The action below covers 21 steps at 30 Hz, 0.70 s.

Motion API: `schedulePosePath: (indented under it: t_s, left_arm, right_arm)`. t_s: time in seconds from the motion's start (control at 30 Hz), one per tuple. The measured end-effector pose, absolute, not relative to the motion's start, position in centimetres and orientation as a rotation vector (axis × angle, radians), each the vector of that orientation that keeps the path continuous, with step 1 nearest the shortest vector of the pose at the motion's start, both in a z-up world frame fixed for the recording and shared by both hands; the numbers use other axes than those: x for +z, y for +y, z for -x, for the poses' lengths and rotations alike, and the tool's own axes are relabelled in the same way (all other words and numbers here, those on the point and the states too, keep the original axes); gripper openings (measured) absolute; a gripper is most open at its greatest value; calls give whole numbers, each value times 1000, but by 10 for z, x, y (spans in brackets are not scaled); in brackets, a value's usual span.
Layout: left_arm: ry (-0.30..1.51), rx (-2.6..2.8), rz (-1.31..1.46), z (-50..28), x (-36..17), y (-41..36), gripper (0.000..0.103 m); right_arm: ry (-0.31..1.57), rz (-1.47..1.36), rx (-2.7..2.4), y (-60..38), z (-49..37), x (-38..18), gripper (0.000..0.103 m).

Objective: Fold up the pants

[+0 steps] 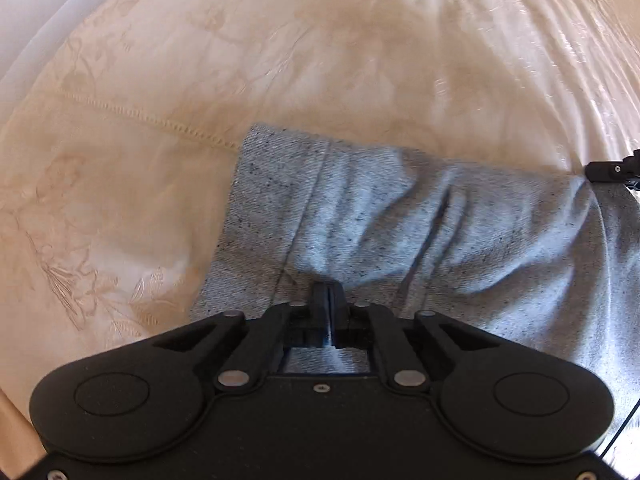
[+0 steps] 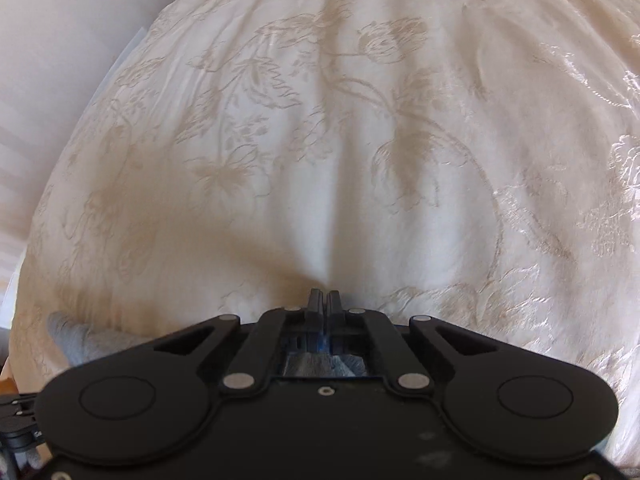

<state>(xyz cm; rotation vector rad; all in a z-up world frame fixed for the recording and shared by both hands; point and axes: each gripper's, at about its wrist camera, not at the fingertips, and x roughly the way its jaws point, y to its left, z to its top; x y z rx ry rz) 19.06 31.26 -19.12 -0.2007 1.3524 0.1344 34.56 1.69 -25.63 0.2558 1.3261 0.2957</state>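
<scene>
The pants [image 1: 400, 216], grey speckled knit, lie on the cream floral bedspread [image 1: 160, 80], and everything below is placed against them. The left gripper [image 1: 329, 294] is clenched on a pinch of the cloth at the near edge; creases fan out from its closed tips. The right gripper [image 2: 323, 300] is clenched too, with grey cloth bunched just behind its closed tips in its own view. From the left camera, a black tip of it shows at the pants' right edge, where the fabric gathers to a point. Between the two pinches the cloth is drawn into long ridges, and a seam line runs across the leg left of the middle. The far left corner of the pants lies flat on the bedspread; past it a stitched hem of the bedspread runs off to the left.

My reading is that a fold is being carried, both edges held. To do it well, keep the two grips level and moving together, so the span between them stays lightly taut (slack here would let the middle sag and double under itself). Bring the held edge over to meet the flat far edge and line up the corners before letting go. Lower the cloth rather than dropping it. The knit looks soft and stretchy, so hard pulling would probably skew the fold. The satin-like bedspread may slide or wrinkle under drag, so lift clear while travelling.
</scene>
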Motion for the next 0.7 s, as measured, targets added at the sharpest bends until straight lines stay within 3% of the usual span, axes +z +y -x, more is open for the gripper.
schedulePosePath:
  t_s: [0.1,0.2,0.37,0.43,0.57,0.7]
  left_arm:
    - [1372,142,241,-193,-188,318,11]
    - [1373,168,160,-199,-166,306,9]
    - [1194,35,42,-211,-118,260,9]
    - [1182,-39,22,-222,-124,245,15]
    - [1280,38,-58,-233,-163,244,15]
    - [1320,108,-40,-216,-188,281,12]
  right_arm:
    - [1309,-237,240,10,-356,-255,1]
    - [1202,-129,294,15,-345,-219,3]
    - [1153,-101,441,31,-286,-186,6]
    - [1198,-75,465,37,-267,-194,6]
    - [1226,149,309,27,-246,-230,0]
    - [1249,79,39,-35,-269,-247,1]
